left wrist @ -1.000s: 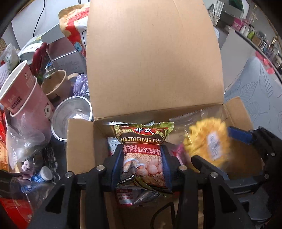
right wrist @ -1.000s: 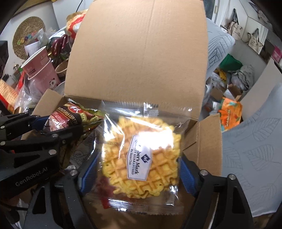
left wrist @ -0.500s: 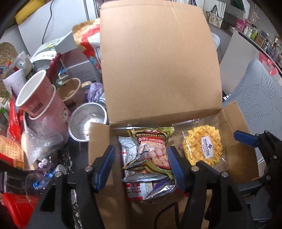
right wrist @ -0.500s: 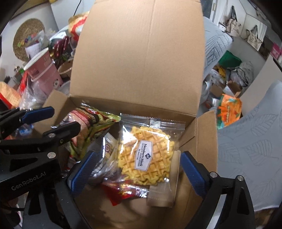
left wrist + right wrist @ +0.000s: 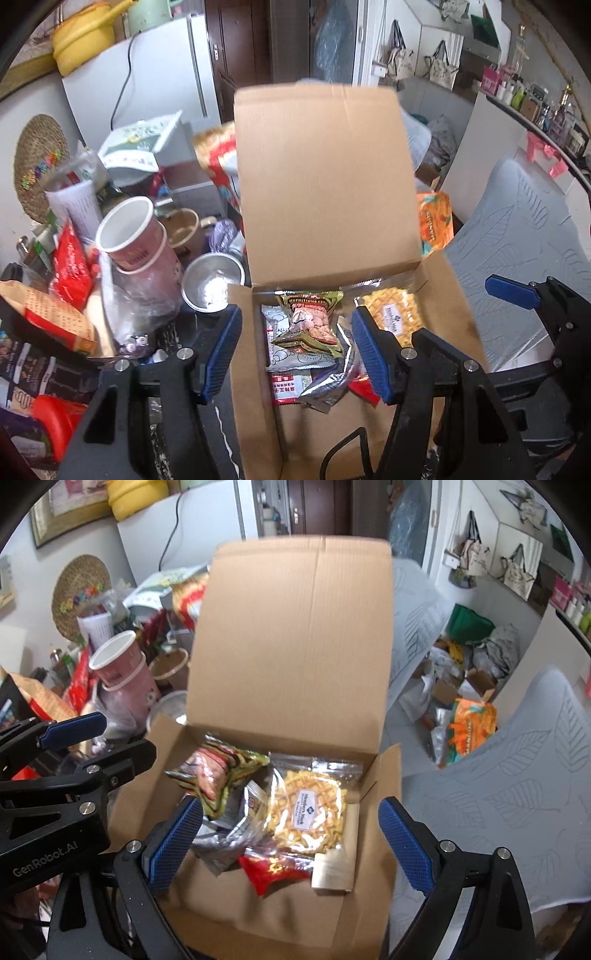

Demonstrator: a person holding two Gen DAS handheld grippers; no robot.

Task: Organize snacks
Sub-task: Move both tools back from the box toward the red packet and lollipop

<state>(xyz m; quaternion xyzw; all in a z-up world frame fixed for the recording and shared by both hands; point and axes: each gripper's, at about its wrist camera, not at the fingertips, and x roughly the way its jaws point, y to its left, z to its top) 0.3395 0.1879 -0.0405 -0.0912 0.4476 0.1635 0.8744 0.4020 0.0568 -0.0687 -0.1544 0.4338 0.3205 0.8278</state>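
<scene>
An open cardboard box (image 5: pixel 258 369) (image 5: pixel 373 849) stands with its lid upright. Inside lie a green-and-brown cereal bag (image 5: pixel 310 321) (image 5: pixel 221 771), a clear waffle pack (image 5: pixel 391 314) (image 5: pixel 306 812), a silver foil packet (image 5: pixel 229 834), a red packet (image 5: pixel 273 871) and a white packet (image 5: pixel 295 360). Above the box's left half hangs my left gripper (image 5: pixel 295 317), open and holding nothing. My right gripper (image 5: pixel 290 805) hangs wide open over the right half, also empty. Each gripper shows at the edge of the other's view.
Left of the box stand stacked pink paper cups (image 5: pixel 129 236), a metal bowl (image 5: pixel 212 286) and piled snack bags (image 5: pixel 70 273). An orange snack bag (image 5: pixel 469 731) lies on the floor to the right. A grey leaf-patterned cushion (image 5: pixel 517 812) sits right of the box.
The left gripper let go of the cereal bag and the right gripper let go of the waffle pack; both packs now lie in the box. Both grippers rose away from it.
</scene>
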